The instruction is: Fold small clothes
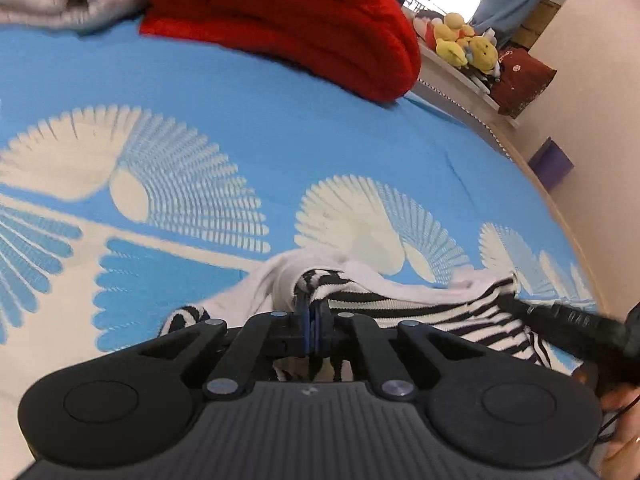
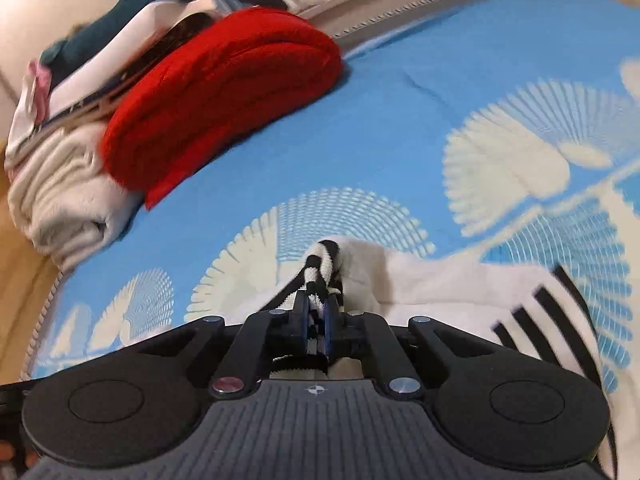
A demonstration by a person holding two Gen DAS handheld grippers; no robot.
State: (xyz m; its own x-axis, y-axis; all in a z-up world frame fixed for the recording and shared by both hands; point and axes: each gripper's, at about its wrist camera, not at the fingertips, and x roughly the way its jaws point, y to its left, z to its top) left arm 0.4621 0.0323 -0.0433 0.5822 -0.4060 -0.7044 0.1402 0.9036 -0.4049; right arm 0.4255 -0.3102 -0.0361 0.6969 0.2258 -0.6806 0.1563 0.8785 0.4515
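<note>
1. Left gripper: jaws pinched tight on an edge of the striped garment, black-and-white fabric bunched between the pads. No gap visible.
2. Right gripper: also clamped on the same garment, a striped fold sticks up out of the closed jaws. In the left wrist view its black body comes in from the right, low over the cloth.
3. Garment location: lies on the blue bedspread with the white fan pattern, directly in front of both grippers. White inner side partly turned up, stripes showing at the edges. It is crumpled, not flat.
4. Step in hand, my read: both edges picked, next is to carry them over to make the fold.
5. To do it well: keep both pinches level with each other so the edge stays straight; pull gently apart first to take out slack; drag low over the bed so the lower layer stays put; lay the edge on the opposite edge before letting go.
6. Risk: thin pinch on bunched knit may slip; uneven pull would skew the fold.
7. Folded pile sits well apart at the back: red knit, cream towel-like item beside it. Keep clear of it.
8. Writing/brands: none readable. Small round mark on the right gripper body, no text. Plush toys on the far ledge, no labels legible.
</note>
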